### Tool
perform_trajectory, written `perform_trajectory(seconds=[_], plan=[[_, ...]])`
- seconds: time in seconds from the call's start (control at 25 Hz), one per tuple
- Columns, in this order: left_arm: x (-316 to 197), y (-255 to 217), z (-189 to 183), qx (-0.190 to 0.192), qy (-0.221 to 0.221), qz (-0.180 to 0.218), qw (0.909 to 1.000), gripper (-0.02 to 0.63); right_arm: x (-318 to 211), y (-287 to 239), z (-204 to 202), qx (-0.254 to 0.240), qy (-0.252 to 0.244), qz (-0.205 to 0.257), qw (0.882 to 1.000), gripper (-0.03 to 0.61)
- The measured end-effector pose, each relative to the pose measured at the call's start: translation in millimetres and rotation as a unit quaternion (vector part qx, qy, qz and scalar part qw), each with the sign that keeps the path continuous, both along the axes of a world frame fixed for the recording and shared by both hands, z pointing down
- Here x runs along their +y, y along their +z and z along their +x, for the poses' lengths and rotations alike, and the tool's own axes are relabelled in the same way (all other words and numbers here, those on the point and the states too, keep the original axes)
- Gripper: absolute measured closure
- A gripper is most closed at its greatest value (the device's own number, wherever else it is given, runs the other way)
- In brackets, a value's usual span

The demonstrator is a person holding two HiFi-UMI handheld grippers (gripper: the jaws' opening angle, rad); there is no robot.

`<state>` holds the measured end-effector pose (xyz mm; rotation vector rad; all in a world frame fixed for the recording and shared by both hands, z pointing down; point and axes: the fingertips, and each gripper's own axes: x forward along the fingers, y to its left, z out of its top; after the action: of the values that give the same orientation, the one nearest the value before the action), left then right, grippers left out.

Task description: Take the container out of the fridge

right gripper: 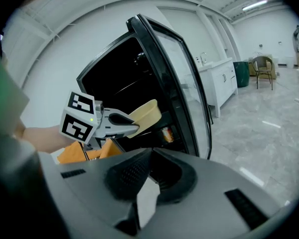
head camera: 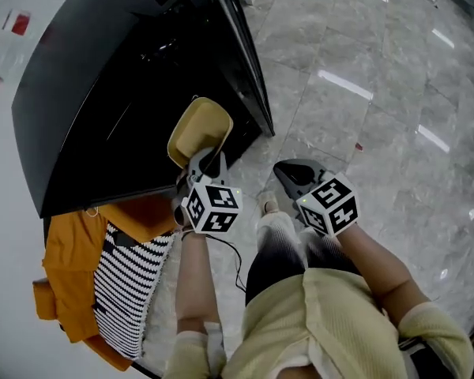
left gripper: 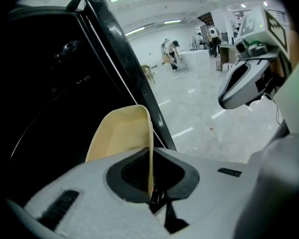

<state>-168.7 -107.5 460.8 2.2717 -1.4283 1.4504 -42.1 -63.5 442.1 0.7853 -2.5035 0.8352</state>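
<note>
1. Grey polished stone floor (head camera: 379,133), with ceiling lights reflected in it as bright streaks; white walls and a large open room beyond.
2. Fridge (head camera: 103,93): black, standing at the left of the head view, interior dark.
3. Fridge door (head camera: 241,61): black with a glazed panel, swung open, its lower corner over the floor.
4. Container (head camera: 199,129): pale yellow, shallow, with rounded corners, empty. It is held in the air at the open front of the fridge, just beside the door's inner face, and tipped up on edge with its hollow facing the fridge.
5. Left gripper (head camera: 208,163): jaws clamped on one side wall of the container, the thin rim standing upright between the pads. The marker cube sits behind, on a bare forearm.
6. Right gripper (head camera: 292,172): jaws together with nothing between them. It hangs over the floor, near the left gripper and apart from the container.
7. Orange garment (head camera: 63,267): lying below the fridge's near edge, at lower left.
8. Striped cloth (head camera: 126,279): black and white, resting against the orange garment.
</note>
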Motion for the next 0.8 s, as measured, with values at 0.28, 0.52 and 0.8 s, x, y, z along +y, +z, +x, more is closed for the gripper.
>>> perform_trajectory(seconds=[0.28, 0.52, 0.8], plan=[[26, -18, 30, 0.03, -0.006, 0.003, 0.9995, 0.581, -5, -38, 8, -0.007, -0.01, 0.03, 0.999, 0.549], [41, -44, 50, 0.045, -0.008, 0.016, 0.9988, 0.581, -2, -64, 15, -0.024, -0.015, 0.04, 0.999, 0.549], [54, -69, 60, 0.045, -0.008, 0.034, 0.9984, 0.581, 7, -86, 23, -0.037, -0.038, 0.048, 0.997, 0.549]])
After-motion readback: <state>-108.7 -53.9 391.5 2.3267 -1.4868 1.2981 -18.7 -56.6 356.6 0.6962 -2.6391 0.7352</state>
